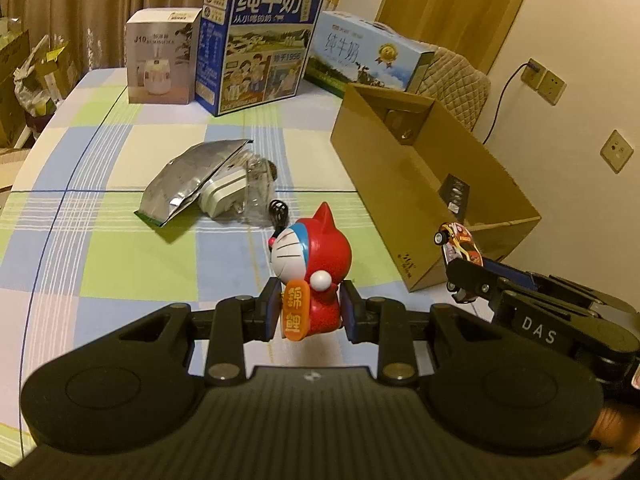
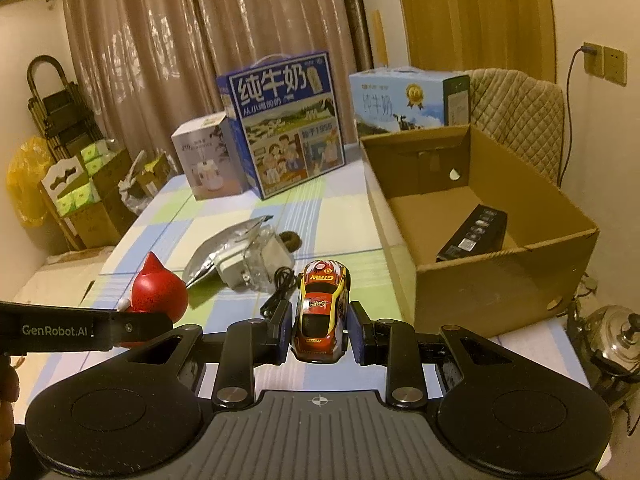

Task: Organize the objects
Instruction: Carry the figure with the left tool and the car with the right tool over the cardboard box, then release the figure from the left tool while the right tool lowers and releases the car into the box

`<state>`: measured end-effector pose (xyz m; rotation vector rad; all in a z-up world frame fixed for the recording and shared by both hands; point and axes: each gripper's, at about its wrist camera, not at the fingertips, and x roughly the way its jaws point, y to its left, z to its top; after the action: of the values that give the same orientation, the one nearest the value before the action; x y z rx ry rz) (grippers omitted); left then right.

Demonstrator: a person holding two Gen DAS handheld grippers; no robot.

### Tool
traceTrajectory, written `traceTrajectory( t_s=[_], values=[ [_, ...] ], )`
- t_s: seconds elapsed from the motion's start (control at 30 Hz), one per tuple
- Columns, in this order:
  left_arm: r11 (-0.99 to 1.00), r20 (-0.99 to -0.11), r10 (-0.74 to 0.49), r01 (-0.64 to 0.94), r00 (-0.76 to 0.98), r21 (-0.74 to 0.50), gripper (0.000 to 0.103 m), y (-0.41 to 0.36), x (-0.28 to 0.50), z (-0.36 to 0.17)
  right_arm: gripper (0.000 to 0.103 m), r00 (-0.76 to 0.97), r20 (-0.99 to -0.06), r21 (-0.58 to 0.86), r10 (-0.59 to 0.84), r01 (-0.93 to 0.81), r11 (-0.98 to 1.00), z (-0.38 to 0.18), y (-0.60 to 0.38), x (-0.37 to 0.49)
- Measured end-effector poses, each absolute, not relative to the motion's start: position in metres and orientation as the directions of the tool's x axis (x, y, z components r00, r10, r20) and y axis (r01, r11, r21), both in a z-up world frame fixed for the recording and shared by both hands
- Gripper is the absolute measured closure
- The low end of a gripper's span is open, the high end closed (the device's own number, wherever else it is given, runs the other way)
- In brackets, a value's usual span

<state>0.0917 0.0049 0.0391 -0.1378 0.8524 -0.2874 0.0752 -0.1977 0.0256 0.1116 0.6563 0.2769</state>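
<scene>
Checked tablecloth (image 1: pixel 100 240) holds a foil pouch (image 1: pixel 188 180); left tool (image 1: pixel 310 312) clamps cat figurine (image 1: pixel 316 264), right tool (image 2: pixel 320 336) clamps toy car (image 2: pixel 322 308).

A red cat figurine (image 1: pixel 316 276) with an orange plaque stands upright, lifted above the table; a red-and-yellow toy car (image 2: pixel 320 312) (nose away from the camera) is also aloft, beside the open cardboard box (image 2: pixel 500 280).

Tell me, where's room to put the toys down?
Most of the cardboard box floor is bare beside the black carton. The checked tablecloth left of the silver pouch is free. Crowded: the pile around the white charger and black cable.
</scene>
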Motion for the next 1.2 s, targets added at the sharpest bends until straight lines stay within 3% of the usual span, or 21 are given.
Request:
traceTrajectory(
  t_s=[0.63, 1.2],
  values=[
    [0.904, -0.675, -0.424, 0.335, 0.604, -0.268, 0.077, -0.085, 0.125, 0.073, 0.077, 0.834, -0.524, 0.140, 0.172, -0.114, 0.983, 0.071, -0.292, 0.102],
    [0.878, -0.697, -0.457, 0.408, 0.553, -0.251, 0.077, -0.175, 0.199, 0.061, 0.077, 0.817, -0.563, 0.120, 0.122, -0.064, 0.991, 0.061, -0.361, 0.164]
  ],
)
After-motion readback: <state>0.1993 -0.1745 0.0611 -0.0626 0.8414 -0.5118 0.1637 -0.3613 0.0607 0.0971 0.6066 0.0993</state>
